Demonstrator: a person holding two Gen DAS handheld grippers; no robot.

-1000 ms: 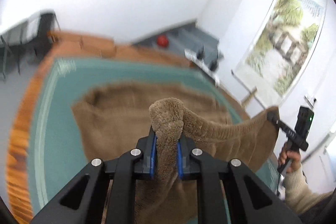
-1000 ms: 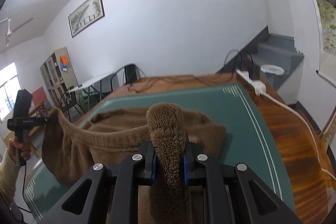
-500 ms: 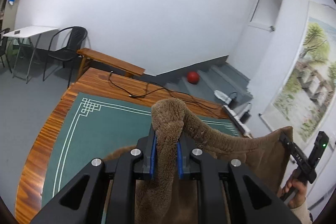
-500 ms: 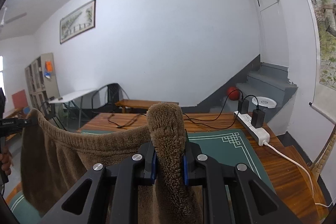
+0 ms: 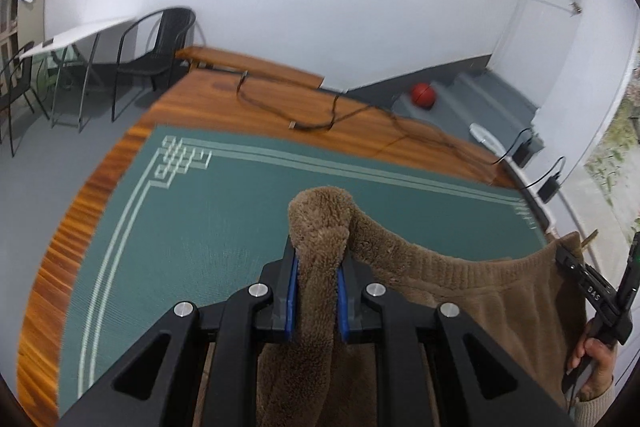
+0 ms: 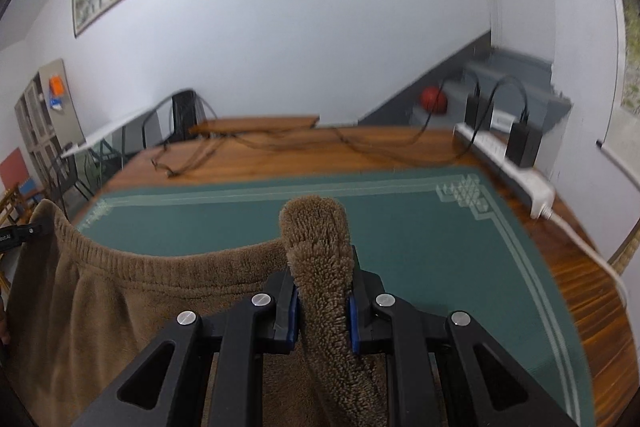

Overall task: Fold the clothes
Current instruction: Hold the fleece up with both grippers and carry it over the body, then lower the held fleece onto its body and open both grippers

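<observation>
Over the green mat (image 5: 224,227), left gripper (image 5: 316,291) & right gripper (image 6: 322,301) each pinch 1 corner of brown fleece garment (image 5: 460,291); thick pile could slip, edge sags btwn them.

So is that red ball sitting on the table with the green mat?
No, the red ball rests on the grey steps beyond the wooden table, not on it or its green mat.

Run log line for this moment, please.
left gripper: shut on garment | right gripper: shut on garment | garment: hanging between them above mat
</observation>
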